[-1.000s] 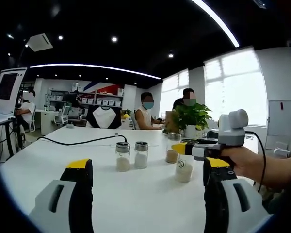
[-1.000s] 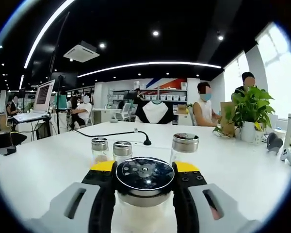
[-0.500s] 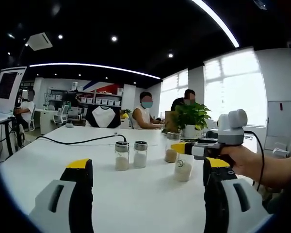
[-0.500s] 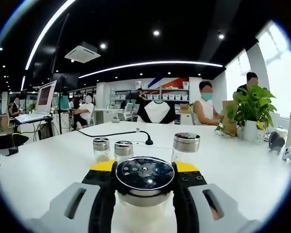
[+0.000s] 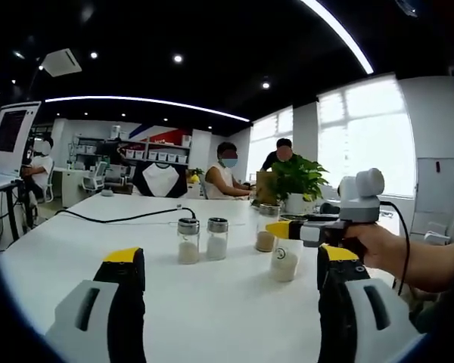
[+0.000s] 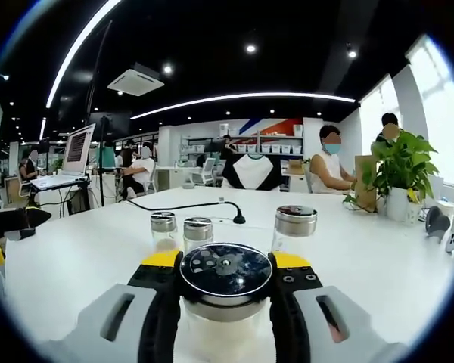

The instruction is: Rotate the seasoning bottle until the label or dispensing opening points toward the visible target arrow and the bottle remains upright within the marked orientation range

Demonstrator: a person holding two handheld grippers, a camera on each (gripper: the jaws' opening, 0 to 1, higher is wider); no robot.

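On the white table (image 5: 212,302), a seasoning bottle (image 6: 225,302) is clamped upright by the right gripper (image 6: 225,266). The left gripper (image 5: 227,261) is held wide apart — nothing between its jaws.

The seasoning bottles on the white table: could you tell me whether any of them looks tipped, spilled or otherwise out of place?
Nothing stands out. The glass seasoning bottle with the perforated metal lid sits upright between the right gripper jaws. The three other metal-capped glass bottles stand upright on the white table, with no spill visible.
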